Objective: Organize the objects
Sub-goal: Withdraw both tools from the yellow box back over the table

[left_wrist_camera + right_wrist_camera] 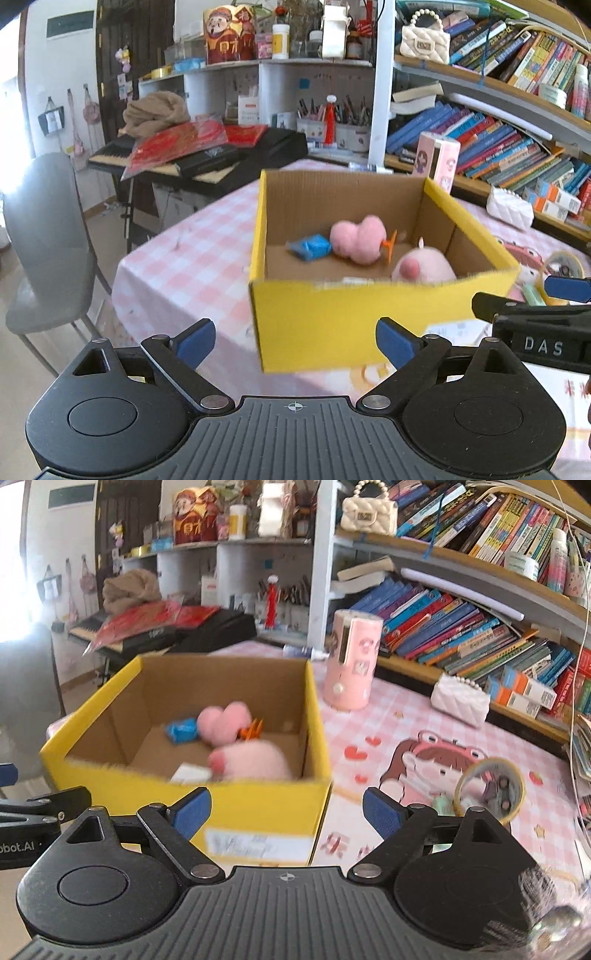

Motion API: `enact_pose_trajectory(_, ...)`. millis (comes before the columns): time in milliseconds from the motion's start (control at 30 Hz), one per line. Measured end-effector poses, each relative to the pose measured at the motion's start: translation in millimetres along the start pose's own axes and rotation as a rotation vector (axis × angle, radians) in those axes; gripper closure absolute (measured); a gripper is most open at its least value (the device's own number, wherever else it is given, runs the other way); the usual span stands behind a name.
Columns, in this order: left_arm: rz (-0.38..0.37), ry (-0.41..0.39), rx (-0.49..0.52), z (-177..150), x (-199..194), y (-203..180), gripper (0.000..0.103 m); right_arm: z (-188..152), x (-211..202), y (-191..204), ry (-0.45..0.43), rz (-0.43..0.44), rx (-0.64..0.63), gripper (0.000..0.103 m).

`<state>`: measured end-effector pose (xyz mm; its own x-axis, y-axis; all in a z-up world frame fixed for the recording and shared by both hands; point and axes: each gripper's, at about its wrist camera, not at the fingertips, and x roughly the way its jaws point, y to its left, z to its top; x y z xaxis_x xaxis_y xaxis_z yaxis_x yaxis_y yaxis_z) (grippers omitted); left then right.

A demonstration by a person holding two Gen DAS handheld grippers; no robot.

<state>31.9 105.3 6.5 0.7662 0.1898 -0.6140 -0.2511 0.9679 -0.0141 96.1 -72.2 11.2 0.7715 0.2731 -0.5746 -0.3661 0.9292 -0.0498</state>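
The left gripper (295, 341) hangs nearest, its blue pads spread wide with nothing between them, just short of the box's (332, 325) near yellow wall. The right gripper (286, 814) is likewise spread and empty, facing the box's near right corner.

The box stands open on the pink checked tablecloth (184, 258). Inside it lie a blue packet (309, 246) toward the left, a pink heart plush (357, 238) beside that, an orange clip (389, 245) touching the plush, a pink pig plush (423, 267) against the near wall, and a white item (190, 774) left of the pig.

Right of the box a tape roll (489, 790) lies on the cloth; behind the box's far right corner stands a pink tube (352, 661).
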Motion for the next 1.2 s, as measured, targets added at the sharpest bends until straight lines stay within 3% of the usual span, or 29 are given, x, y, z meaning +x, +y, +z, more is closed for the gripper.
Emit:
enact_pose_trajectory(667,-0.053,0.053,0.061,-47,-46,9,0.007,-61,-63,29,0.054,-0.051,0.014,0.01)
enact_pose_trajectory(1200,-0.142,0.077,0.172,-64,-54,-18,0.007,-91,-93,16,0.075,-0.148,0.092,0.01)
